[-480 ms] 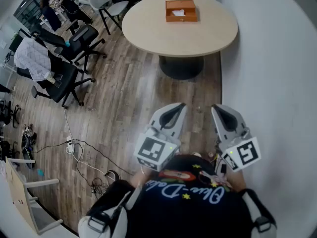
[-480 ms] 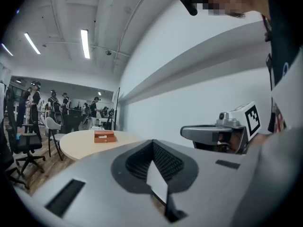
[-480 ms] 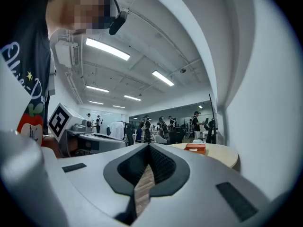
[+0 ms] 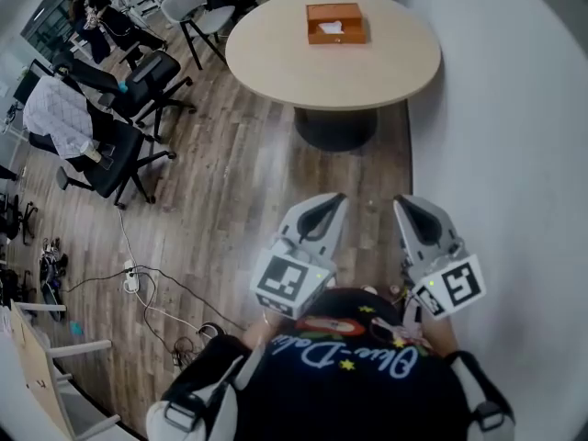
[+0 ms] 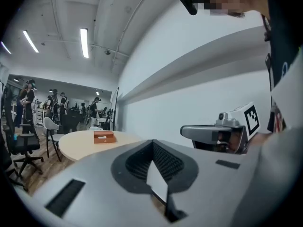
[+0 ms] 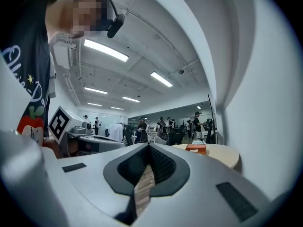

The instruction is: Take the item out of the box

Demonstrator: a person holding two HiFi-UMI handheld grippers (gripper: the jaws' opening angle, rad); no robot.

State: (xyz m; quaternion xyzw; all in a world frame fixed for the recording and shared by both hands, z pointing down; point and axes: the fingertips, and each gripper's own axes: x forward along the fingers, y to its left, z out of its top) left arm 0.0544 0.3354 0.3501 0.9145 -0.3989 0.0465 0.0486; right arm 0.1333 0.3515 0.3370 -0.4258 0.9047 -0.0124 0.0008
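Note:
An orange box (image 4: 335,23) with something white showing in its open top sits on the far side of a round beige table (image 4: 340,67). My left gripper (image 4: 331,200) and right gripper (image 4: 405,203) are held side by side close to my body, over the wooden floor and well short of the table. Both are shut with nothing in them. The left gripper view shows the box (image 5: 104,136) small and far off on the table (image 5: 80,145). In the right gripper view the box (image 6: 195,148) is just as distant.
Black office chairs (image 4: 138,72) and a white chair (image 4: 197,12) stand left of the table. A white wall (image 4: 514,108) runs along the right. Cables and a power strip (image 4: 130,278) lie on the floor at the left. Several people stand far back in the room.
The head view has shifted slightly, so the chairs at the left sit a little higher in the picture. Both grippers keep their place and stay shut.

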